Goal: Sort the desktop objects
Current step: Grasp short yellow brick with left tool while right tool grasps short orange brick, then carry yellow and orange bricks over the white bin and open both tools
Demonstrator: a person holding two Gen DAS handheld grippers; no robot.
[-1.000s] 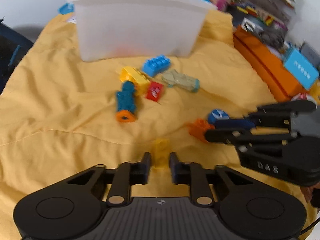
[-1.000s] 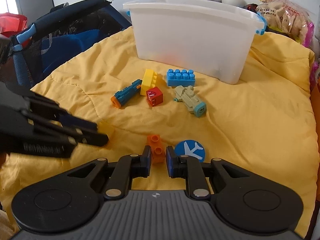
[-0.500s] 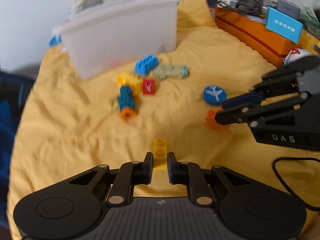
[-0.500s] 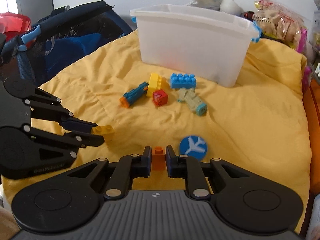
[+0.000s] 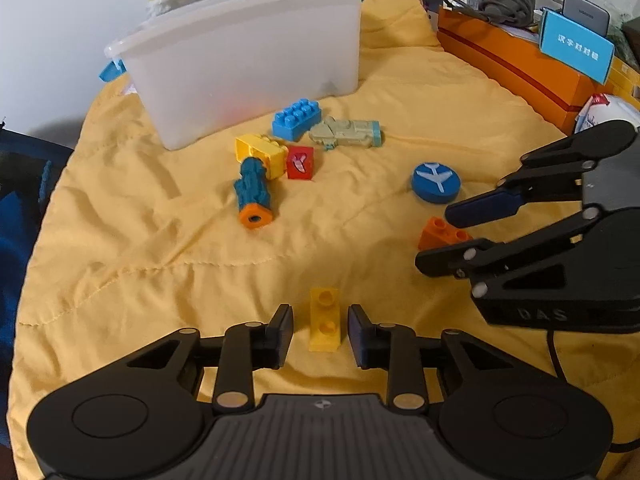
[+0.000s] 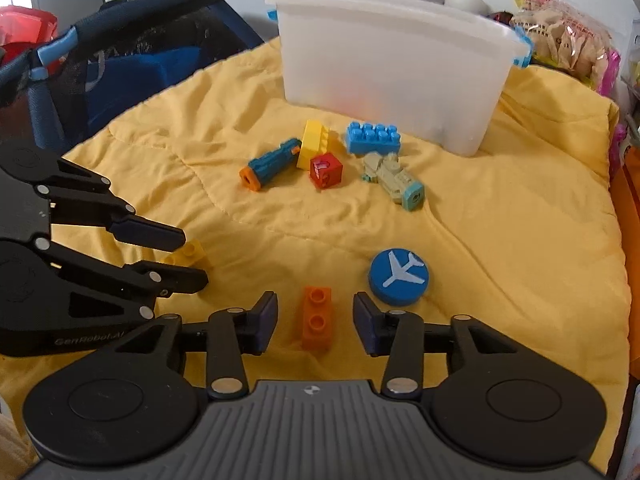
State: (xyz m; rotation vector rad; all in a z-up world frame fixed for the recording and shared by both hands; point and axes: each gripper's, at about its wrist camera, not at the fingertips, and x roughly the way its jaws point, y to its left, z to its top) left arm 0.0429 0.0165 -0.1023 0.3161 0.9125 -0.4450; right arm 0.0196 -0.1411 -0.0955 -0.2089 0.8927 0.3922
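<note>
in front of the white bin [image 5: 248, 72], on the yellow cloth [image 5: 160, 240], the left claw [image 5: 320, 330] has just been opening, narrowly parted, yellow brick [image 5: 325, 320] loose between its pads. right of it the right claw [image 6: 316, 322] likewise has just opened around the orange brick [image 6: 317, 318], untouched, left of the plane disc [image 6: 399, 276].

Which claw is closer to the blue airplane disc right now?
Right. The right claw straddles the orange brick, with the blue airplane disc just beside its right finger. The left claw sits around the yellow brick, farther off.
</note>
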